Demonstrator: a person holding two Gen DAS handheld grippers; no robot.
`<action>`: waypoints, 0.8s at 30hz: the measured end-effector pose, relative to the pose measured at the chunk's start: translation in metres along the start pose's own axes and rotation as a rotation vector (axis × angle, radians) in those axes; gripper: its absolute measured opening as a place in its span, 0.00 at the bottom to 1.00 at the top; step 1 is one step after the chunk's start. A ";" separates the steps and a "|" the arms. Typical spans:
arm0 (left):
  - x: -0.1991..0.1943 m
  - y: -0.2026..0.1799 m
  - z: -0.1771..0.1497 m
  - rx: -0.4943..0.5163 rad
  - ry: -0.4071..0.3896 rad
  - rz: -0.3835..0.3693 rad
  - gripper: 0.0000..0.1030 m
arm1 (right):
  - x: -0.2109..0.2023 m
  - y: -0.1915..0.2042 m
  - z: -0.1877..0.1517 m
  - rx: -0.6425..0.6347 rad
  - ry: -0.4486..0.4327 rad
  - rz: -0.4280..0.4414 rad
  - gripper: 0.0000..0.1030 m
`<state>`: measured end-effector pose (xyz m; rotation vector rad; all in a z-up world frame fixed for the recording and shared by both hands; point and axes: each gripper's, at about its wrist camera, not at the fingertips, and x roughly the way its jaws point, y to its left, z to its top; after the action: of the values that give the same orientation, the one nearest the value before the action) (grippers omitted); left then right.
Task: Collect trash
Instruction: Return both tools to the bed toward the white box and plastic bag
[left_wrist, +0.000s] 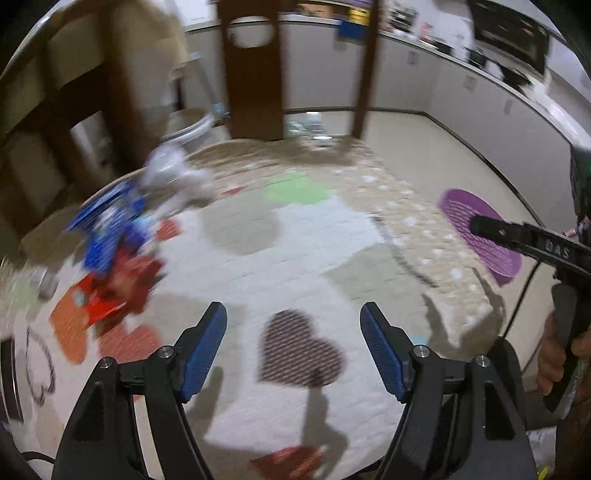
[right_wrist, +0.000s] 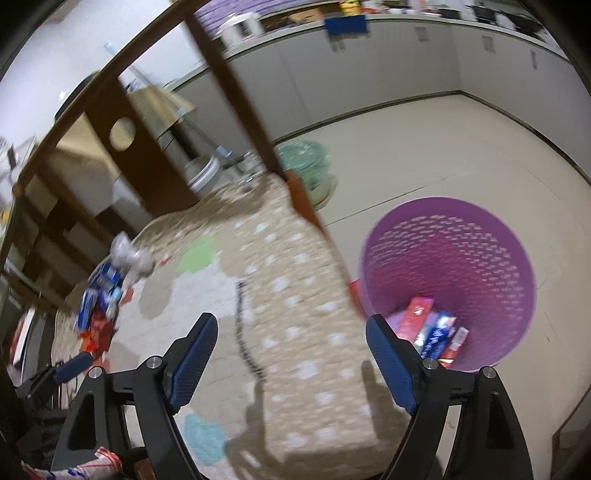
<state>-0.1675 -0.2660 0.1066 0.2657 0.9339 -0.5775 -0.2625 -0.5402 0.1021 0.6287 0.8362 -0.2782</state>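
Right under our left gripper (left_wrist: 293, 347) is a soft white rug with coloured heart patches (left_wrist: 295, 258), and its blue jaws stand wide apart with nothing between them, just a dark heart below. Our right gripper (right_wrist: 291, 360) also has its jaws wide apart and empty. The trash we want is a blurry heap of blue and red wrappers with a crumpled white paper on top (left_wrist: 122, 240). It lies on the rug at about ten o'clock from the left jaws, and the heap runs long from nine o'clock up toward eleven. From the right jaws it is also at ten o'clock (right_wrist: 103, 295), but farther off, so we think the left hand is nearer and should go for it. The round purple plastic basket with holes (right_wrist: 448, 266) stands on the bare floor at one o'clock from the right jaws, just beside the rug's edge, with red and blue boxes already in it. Dark brown wooden table legs (left_wrist: 255, 74) stand at twelve o'clock behind the rug, near the heap. We think nothing blocks the way across the rug.
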 end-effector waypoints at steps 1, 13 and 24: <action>-0.002 0.012 -0.004 -0.025 -0.001 0.010 0.72 | 0.003 0.007 -0.002 -0.012 0.010 0.004 0.84; -0.020 0.179 -0.048 -0.320 -0.012 0.197 0.73 | 0.038 0.084 -0.023 -0.160 0.119 0.028 0.84; -0.018 0.316 -0.035 -0.521 -0.039 0.300 0.77 | 0.080 0.154 -0.024 -0.272 0.178 0.069 0.84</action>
<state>-0.0185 0.0146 0.0911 -0.0755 0.9514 -0.0531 -0.1534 -0.4035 0.0921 0.4305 1.0010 -0.0434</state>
